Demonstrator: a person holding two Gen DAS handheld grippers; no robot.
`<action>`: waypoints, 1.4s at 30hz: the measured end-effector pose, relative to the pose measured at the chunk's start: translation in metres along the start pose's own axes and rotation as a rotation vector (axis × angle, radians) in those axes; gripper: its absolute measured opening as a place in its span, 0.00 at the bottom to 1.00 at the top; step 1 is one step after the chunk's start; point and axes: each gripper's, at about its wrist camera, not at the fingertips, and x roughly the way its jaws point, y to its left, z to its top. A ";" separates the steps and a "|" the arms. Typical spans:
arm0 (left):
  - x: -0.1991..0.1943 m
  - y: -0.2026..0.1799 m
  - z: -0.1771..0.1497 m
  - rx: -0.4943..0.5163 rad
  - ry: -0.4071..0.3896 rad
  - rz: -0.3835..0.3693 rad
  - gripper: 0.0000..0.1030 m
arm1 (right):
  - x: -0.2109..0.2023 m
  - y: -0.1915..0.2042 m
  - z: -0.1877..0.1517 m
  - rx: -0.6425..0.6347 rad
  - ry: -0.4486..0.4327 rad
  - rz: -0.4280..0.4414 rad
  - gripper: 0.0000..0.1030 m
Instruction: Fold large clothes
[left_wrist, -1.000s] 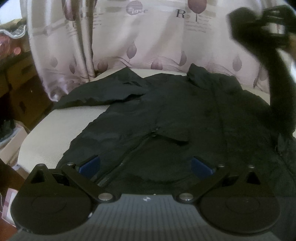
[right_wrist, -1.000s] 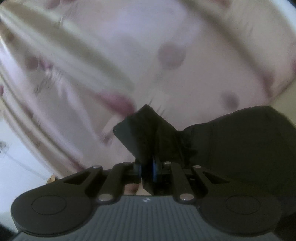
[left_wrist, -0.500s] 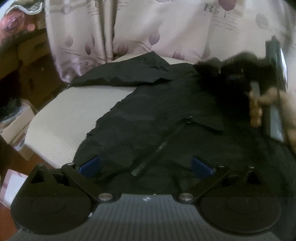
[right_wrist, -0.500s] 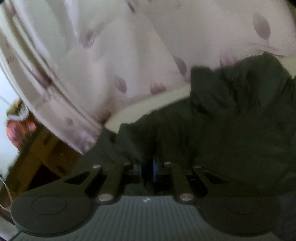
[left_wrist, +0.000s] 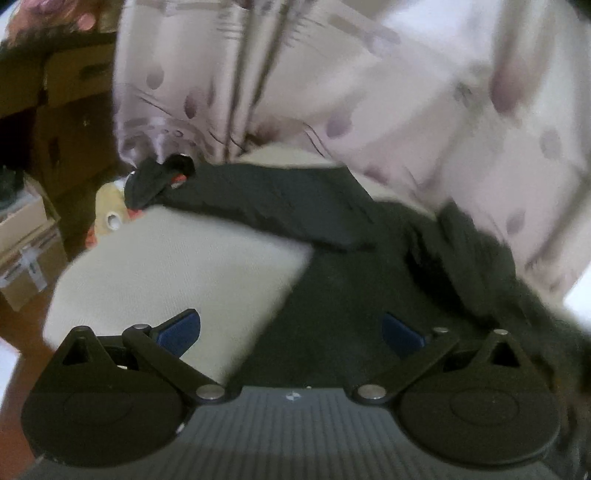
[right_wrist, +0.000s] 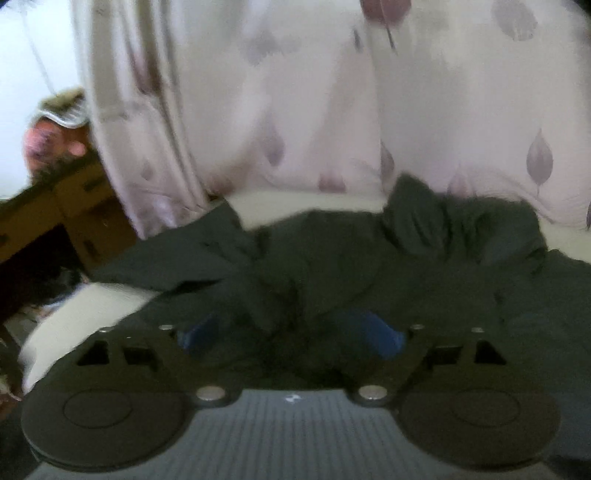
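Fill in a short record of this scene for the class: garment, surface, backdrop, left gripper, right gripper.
garment: black jacket, spread flat, one sleeve stretched out sideways
surface: cream cushion under the jacket
backdrop: pale curtain with purple leaf print
left gripper: open, nothing between the pads, above the jacket's edge
right gripper: jaws opening, dark fabric between them, not pinched

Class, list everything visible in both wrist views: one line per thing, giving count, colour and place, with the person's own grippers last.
jacket: one, black, spread on the cushion, one sleeve stretched left.
cushion: one, cream, under the jacket.
curtain: one, pale pink with mauve leaf print, behind the cushion.
cardboard boxes: several, brown, at far left.
left gripper: one, black with blue pads, open over the jacket's edge.
right gripper: one, black with blue pads, jaws opening above the jacket.
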 end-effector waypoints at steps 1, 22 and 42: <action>0.006 0.012 0.011 -0.021 -0.013 -0.006 1.00 | -0.014 0.000 -0.007 -0.005 0.005 0.015 0.85; 0.186 0.113 0.119 -0.585 0.104 -0.099 0.82 | -0.112 -0.028 -0.053 0.112 0.042 0.023 0.85; 0.077 -0.214 0.094 0.452 -0.298 -0.339 0.13 | -0.146 -0.070 -0.079 0.340 0.012 0.027 0.85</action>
